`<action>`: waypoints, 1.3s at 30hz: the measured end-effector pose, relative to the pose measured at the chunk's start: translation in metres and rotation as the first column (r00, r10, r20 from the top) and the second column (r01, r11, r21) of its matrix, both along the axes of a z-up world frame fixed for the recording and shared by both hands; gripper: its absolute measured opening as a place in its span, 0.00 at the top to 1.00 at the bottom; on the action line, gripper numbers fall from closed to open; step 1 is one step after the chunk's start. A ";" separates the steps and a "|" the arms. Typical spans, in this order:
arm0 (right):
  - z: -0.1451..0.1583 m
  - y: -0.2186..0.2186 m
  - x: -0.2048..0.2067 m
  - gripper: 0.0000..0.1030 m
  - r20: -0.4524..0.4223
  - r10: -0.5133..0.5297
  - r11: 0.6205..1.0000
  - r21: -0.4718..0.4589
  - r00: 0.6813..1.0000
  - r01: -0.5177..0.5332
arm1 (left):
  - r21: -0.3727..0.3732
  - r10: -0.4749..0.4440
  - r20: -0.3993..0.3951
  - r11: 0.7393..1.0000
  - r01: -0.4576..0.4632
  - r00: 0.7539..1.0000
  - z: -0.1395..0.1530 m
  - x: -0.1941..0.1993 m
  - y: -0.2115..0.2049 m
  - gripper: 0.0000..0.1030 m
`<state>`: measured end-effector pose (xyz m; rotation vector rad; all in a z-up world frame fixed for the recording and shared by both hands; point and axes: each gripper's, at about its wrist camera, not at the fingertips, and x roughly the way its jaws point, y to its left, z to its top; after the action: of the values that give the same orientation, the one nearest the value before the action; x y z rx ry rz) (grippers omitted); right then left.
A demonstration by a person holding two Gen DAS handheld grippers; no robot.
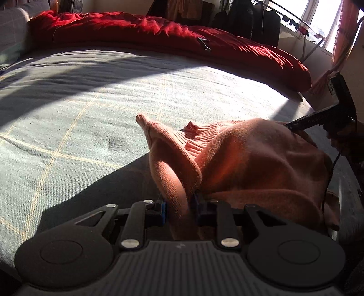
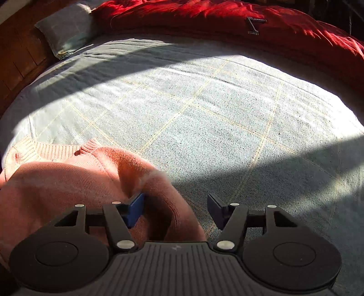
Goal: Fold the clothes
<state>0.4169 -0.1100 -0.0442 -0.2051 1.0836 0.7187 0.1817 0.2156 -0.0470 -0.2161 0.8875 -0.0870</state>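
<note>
L tongs [image 1: 178, 210] pinch a fold of the pink knit sweater [image 1: 238, 159] btwn blue pads, fabric rising up from the grip in a rolled ridge w/ a pointed tip. Sweater sits bunched on the bed [image 1: 91, 109], near edge, ribbed collar or cuff showing in the middle of the heap. R tongs [image 2: 176, 210] are spread wide; a fold of the sweater [image 2: 68, 182] lies in the gap close by the L pad [image 2: 135, 209], R pad over bare sheet, not clamped on anything. In the L wrist view the R tongs [image 1: 293, 126] reach in from the right edge, tips at the sweater's far side. Bed cover is pale grey-green w/ thin yellow check lines, half in sun, half shadow. Red duvet [image 2: 204, 16] is bunched along the far side, a small metal item [image 2: 253, 25] on it, too small to ID. Grey pillow [image 2: 66, 31] at far-left corner by wooden headboard [image 2: 18, 57]. Dark clothes [image 1: 250, 20] hang near a window [image 1: 318, 18].
</note>
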 end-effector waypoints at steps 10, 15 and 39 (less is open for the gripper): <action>-0.005 0.018 -0.028 0.86 0.170 0.102 0.986 -0.151 0.980 -0.076 | 0.119 0.050 0.009 0.992 -0.051 0.999 0.006 0.011 -0.014 0.78; 0.025 0.000 -0.043 0.88 0.324 0.069 0.985 -0.171 0.944 -0.013 | 0.288 -0.037 0.049 0.957 0.021 0.998 0.017 0.046 -0.032 0.79; 0.094 -0.094 -0.011 0.88 0.606 -0.239 0.898 -0.160 0.758 0.411 | 0.590 -0.271 0.227 0.803 0.090 0.935 0.061 0.255 -0.132 0.78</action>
<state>0.4062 -0.2039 0.0494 -0.4371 0.6016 0.1439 0.4365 0.0838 0.0144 0.4460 0.5894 -0.0279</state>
